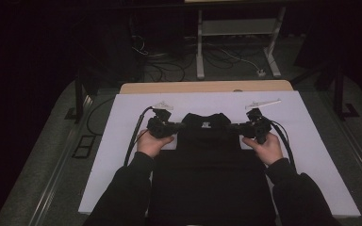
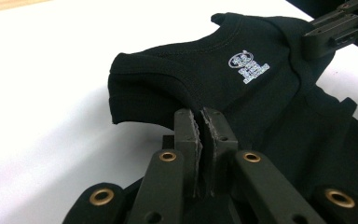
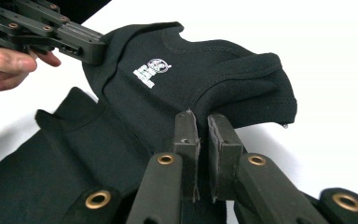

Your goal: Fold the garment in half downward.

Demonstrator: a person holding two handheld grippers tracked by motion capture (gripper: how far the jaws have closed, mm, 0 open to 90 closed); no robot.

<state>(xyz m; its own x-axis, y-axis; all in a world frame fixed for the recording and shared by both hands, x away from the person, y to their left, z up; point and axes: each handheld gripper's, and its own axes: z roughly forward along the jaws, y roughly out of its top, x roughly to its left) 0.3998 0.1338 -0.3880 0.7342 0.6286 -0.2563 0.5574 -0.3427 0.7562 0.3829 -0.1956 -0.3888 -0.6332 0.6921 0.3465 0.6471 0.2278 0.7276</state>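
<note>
A black T-shirt (image 1: 207, 174) lies on the white sheet (image 1: 113, 155), its neck end raised off the sheet. A white printed label (image 2: 248, 65) shows inside the collar. My left gripper (image 1: 173, 127) is shut on the shirt's left shoulder edge; in the left gripper view (image 2: 201, 115) the jaws pinch the fabric fold. My right gripper (image 1: 239, 127) is shut on the right shoulder edge, with cloth between the jaws in the right gripper view (image 3: 204, 119). Each gripper view shows the other gripper (image 2: 335, 28) (image 3: 70, 39) clamped on the far shoulder. The shirt's lower part runs off the near table edge.
The white sheet covers a wooden table whose back edge (image 1: 207, 86) shows. Bare sheet lies on both sides of the shirt. Beyond the table, cables (image 1: 169, 61) and a white table frame (image 1: 238, 28) sit on the dark floor. Black cables trail from both grippers.
</note>
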